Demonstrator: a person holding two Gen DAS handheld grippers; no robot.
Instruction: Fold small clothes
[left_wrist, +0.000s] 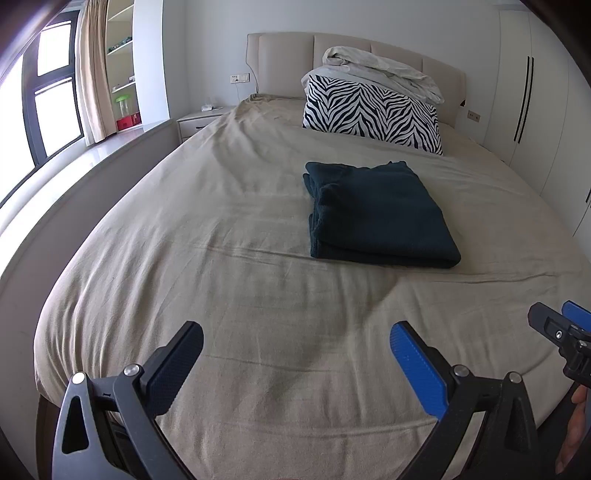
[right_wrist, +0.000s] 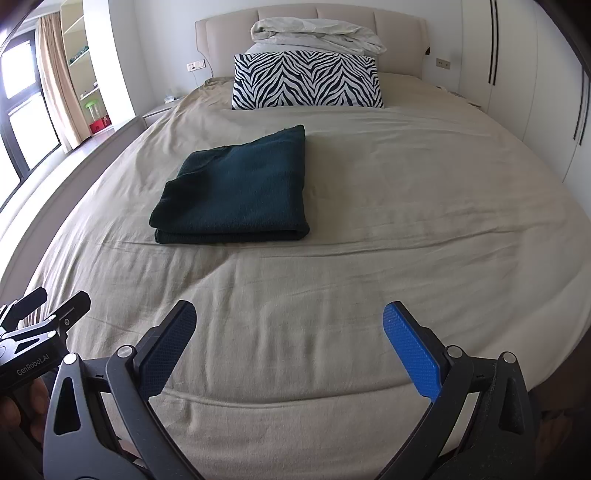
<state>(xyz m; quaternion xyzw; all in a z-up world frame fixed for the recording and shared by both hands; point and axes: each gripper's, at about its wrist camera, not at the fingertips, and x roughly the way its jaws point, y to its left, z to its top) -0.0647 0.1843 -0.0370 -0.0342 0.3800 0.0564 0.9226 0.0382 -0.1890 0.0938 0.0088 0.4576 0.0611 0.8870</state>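
Observation:
A dark teal garment (left_wrist: 376, 216) lies folded into a neat rectangle on the beige bed sheet (left_wrist: 229, 280); it also shows in the right wrist view (right_wrist: 240, 188), left of centre. My left gripper (left_wrist: 295, 350) is open and empty, held above the foot of the bed, well short of the garment. My right gripper (right_wrist: 290, 332) is open and empty too, beside the left one. The right gripper's tips show at the right edge of the left wrist view (left_wrist: 557, 325), and the left gripper shows at the left edge of the right wrist view (right_wrist: 44, 314).
A zebra-print pillow (right_wrist: 306, 81) stands against the padded headboard (right_wrist: 221, 40) with a crumpled white duvet (right_wrist: 317, 35) on top. A nightstand (left_wrist: 201, 120), shelves and a window are left of the bed. White wardrobe doors (right_wrist: 517, 74) stand at the right.

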